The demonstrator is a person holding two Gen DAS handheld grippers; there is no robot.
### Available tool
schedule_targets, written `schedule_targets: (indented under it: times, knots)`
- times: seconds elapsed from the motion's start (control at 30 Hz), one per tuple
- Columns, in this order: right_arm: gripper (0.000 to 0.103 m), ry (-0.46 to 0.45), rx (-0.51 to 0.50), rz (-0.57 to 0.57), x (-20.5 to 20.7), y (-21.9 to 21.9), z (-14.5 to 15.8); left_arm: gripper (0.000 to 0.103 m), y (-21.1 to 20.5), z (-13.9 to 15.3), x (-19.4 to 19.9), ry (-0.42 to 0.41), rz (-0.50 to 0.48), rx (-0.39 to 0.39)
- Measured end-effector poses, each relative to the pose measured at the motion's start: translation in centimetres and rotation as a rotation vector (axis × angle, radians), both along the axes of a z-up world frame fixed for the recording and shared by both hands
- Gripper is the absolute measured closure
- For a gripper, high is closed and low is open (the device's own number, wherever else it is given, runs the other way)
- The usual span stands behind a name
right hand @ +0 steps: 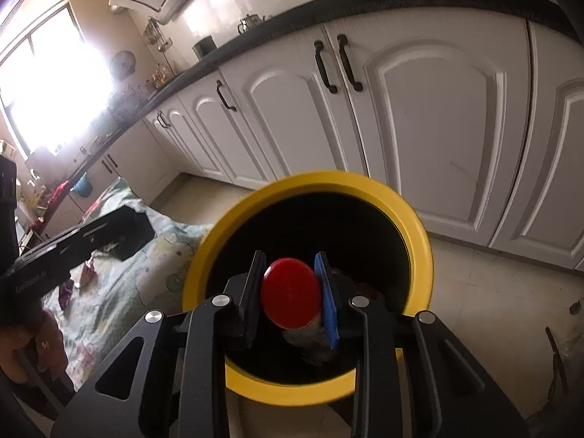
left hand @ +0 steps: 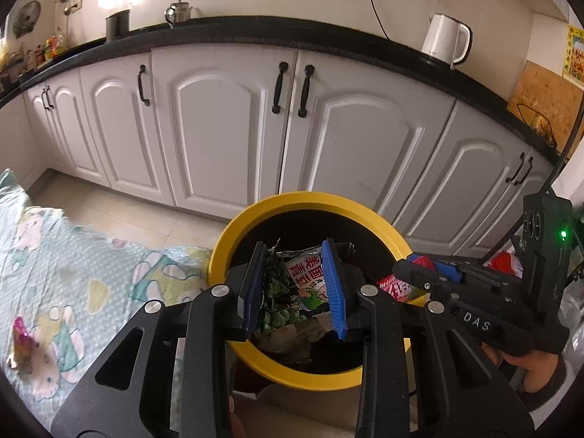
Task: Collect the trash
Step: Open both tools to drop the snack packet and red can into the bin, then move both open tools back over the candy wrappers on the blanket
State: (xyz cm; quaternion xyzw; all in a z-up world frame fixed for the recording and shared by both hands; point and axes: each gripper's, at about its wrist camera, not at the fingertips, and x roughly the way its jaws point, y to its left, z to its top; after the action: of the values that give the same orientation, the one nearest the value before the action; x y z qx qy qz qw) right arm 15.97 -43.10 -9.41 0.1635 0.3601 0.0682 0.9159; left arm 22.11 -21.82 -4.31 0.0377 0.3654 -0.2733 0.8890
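A yellow-rimmed black trash bin stands on the floor; it also shows in the right wrist view. My left gripper is shut on a green snack wrapper and holds it over the bin's mouth. My right gripper is shut on a bottle with a red cap, also over the bin. In the left wrist view the right gripper reaches in from the right with a red-and-white item in it.
A cartoon-print cloth lies left of the bin with a pink wrapper on it; more wrappers show in the right wrist view. White cabinets with a black countertop stand behind. A white kettle sits on the counter.
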Motion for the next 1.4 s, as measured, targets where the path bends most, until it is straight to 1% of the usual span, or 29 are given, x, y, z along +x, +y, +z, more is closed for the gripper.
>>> schedule_targets:
  times: [0.1,0.23,0.33,0.4,0.43,0.47,0.5,0.53,0.57,0.6,0.63,0.67,0.7,0.73,0.8,0.83,0.9,1.07,1.27,1.4]
  knots:
    - [0.076,0.013,-0.014,-0.001,0.0,-0.2,-0.6,0.079,-0.7,-0.8,0.7,0.024,-0.002,0.005]
    - [0.076,0.023,0.002,-0.016,0.0,-0.8,-1.3,0.078,-1.6,-1.8,1.4,0.062,-0.003,0.005]
    - [0.076,0.026,0.010,-0.024,0.0,-1.2,-1.5,0.076,-2.1,-2.3,1.9,0.079,-0.007,0.011]
    - [0.074,0.022,0.010,-0.034,-0.1,-1.4,-1.5,0.073,-2.4,-2.5,2.0,0.084,-0.010,0.019]
    - [0.074,0.020,0.015,-0.039,-0.1,-1.6,-1.4,0.069,-2.5,-2.6,2.0,0.080,-0.005,0.025]
    - [0.070,0.016,0.021,-0.048,-0.2,-1.8,-1.3,0.067,-2.5,-2.6,2.1,0.081,-0.003,0.026]
    - [0.065,0.014,0.023,-0.054,-0.2,-1.9,-1.2,0.061,-2.4,-2.7,2.2,0.085,0.002,0.026]
    - [0.062,0.011,0.023,-0.063,-0.3,-2.1,-1.1,0.057,-2.4,-2.7,2.3,0.087,0.005,0.025]
    - [0.058,0.004,0.022,-0.075,-0.5,-2.3,-0.9,0.055,-2.2,-2.7,2.3,0.089,0.008,0.024]
    - [0.058,0.001,0.020,-0.081,-0.7,-2.5,-0.8,0.053,-2.1,-2.7,2.3,0.090,0.012,0.025]
    - [0.058,-0.002,0.017,-0.087,-0.8,-2.6,-0.7,0.044,-1.9,-2.7,2.3,0.091,0.017,0.026]
    - [0.054,-0.005,0.016,-0.095,-0.9,-2.7,-0.6,0.032,-1.6,-2.7,2.2,0.090,0.026,0.025]
    - [0.051,-0.009,0.017,-0.105,-1.0,-2.8,-0.4,0.026,-1.2,-2.6,2.1,0.088,0.038,0.021]
    - [0.050,-0.014,0.017,-0.113,-1.1,-2.9,-0.3,0.021,-1.0,-2.5,2.0,0.087,0.043,0.017]
    - [0.048,-0.022,0.015,-0.121,-1.3,-2.9,0.0,0.017,-0.1,-2.2,1.7,0.081,0.059,0.011]
    - [0.047,-0.029,0.013,-0.126,-1.4,-2.8,0.2,0.012,0.3,-2.0,1.5,0.073,0.070,0.010]
    - [0.044,-0.047,0.010,-0.129,-1.6,-2.4,0.8,0.011,1.5,-1.5,1.1,0.055,0.093,0.004]
    - [0.039,-0.094,0.006,-0.115,-1.9,-1.0,2.5,0.011,5.1,0.4,-0.5,-0.021,0.167,-0.014]
    - [0.034,-0.150,-0.008,-0.049,-2.1,2.5,4.7,0.011,9.9,2.4,-2.8,-0.113,0.268,-0.030]
    - [0.032,-0.186,-0.026,0.014,-2.2,5.5,5.9,0.011,13.1,3.0,-3.9,-0.147,0.340,-0.046]
